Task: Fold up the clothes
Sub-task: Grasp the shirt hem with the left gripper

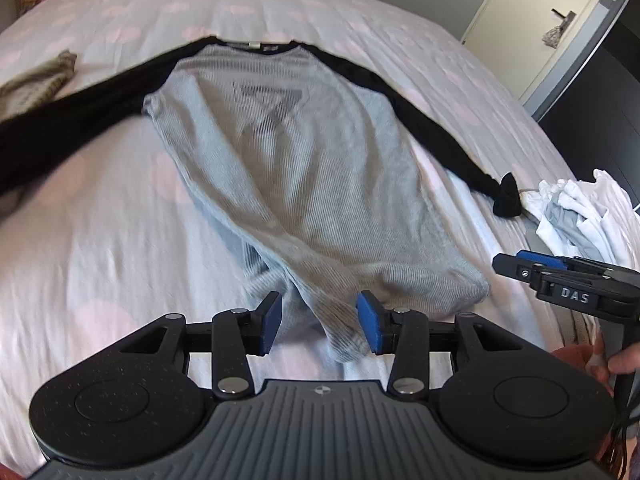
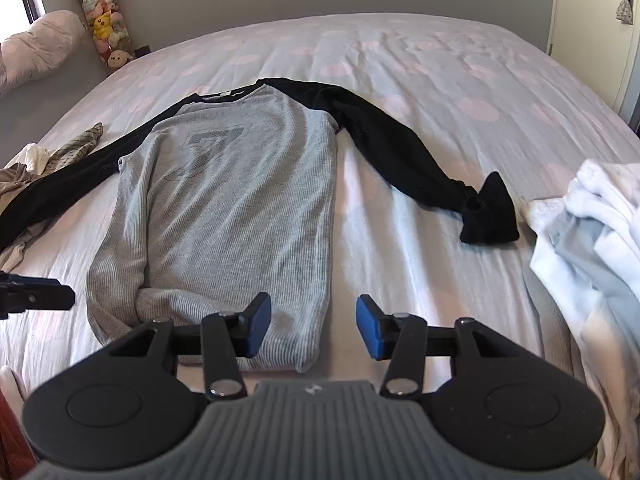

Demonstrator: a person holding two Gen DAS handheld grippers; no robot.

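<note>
A grey long-sleeve shirt (image 1: 288, 168) with black sleeves and a dark chest print lies face up on the bed, collar far, hem near; it also shows in the right wrist view (image 2: 240, 200). Its right sleeve ends in a bunched black cuff (image 2: 488, 216). My left gripper (image 1: 320, 328) is open, with the hem's near left corner between its blue pads. My right gripper (image 2: 314, 326) is open just over the hem's right corner, and it shows from the side in the left wrist view (image 1: 516, 262).
A pile of white and grey clothes (image 2: 592, 240) lies at the bed's right edge. More crumpled clothes (image 2: 48, 156) lie at the left. The pink-dotted bedsheet (image 2: 440, 80) stretches beyond. A door (image 1: 520, 20) and plush toys (image 2: 106, 20) stand by the walls.
</note>
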